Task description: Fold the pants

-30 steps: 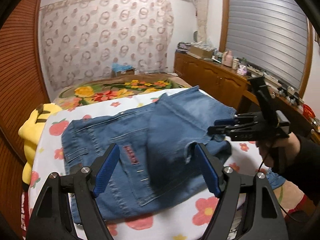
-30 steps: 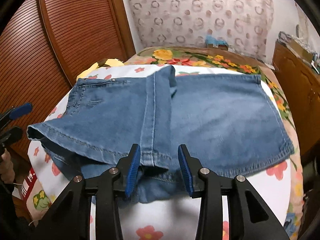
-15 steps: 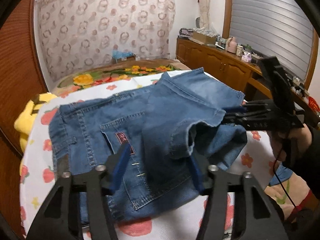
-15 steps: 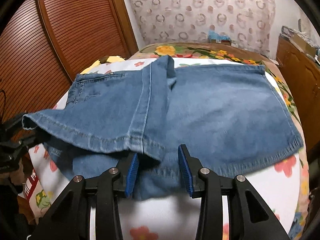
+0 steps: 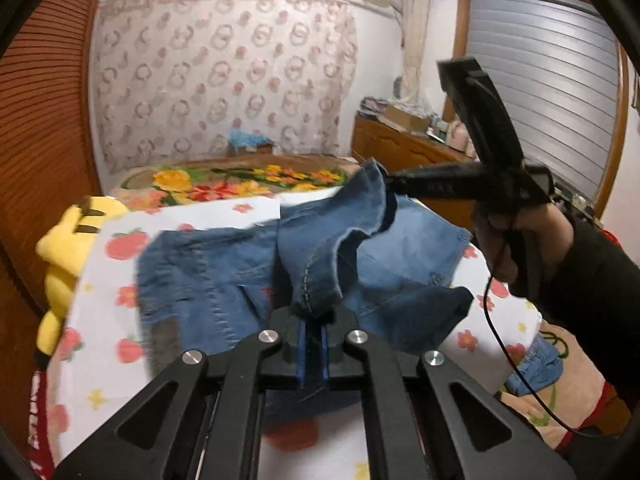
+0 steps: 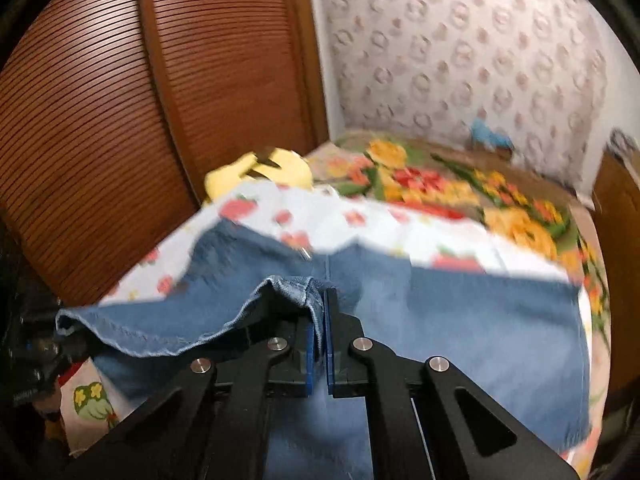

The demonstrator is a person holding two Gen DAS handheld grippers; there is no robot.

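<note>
Blue denim pants [image 5: 224, 280] lie spread on a flowered bed sheet [image 5: 112, 320]. My left gripper [image 5: 313, 318] is shut on a bunched piece of the leg hem at the near edge. My right gripper [image 6: 320, 304] is shut on another part of the same hem. In the left wrist view the right gripper [image 5: 390, 184] holds that corner raised above the pants, with a person's hand [image 5: 516, 236] on its handle. The hem sags in a loose arc between the two grips. The pants [image 6: 460, 320] below stay flat on the bed.
A yellow plush toy [image 5: 68, 248] sits at the bed's left edge against a slatted wooden wall [image 6: 120, 120]. A flowered blanket [image 5: 240, 180] covers the far end of the bed. A wooden dresser [image 5: 400, 144] with clutter stands at right. Blue cloth [image 5: 536, 364] lies low at right.
Both grippers went from open around the hem to shut on it. The right gripper has risen and carried its corner up and away; the hem now hangs off the bed.
</note>
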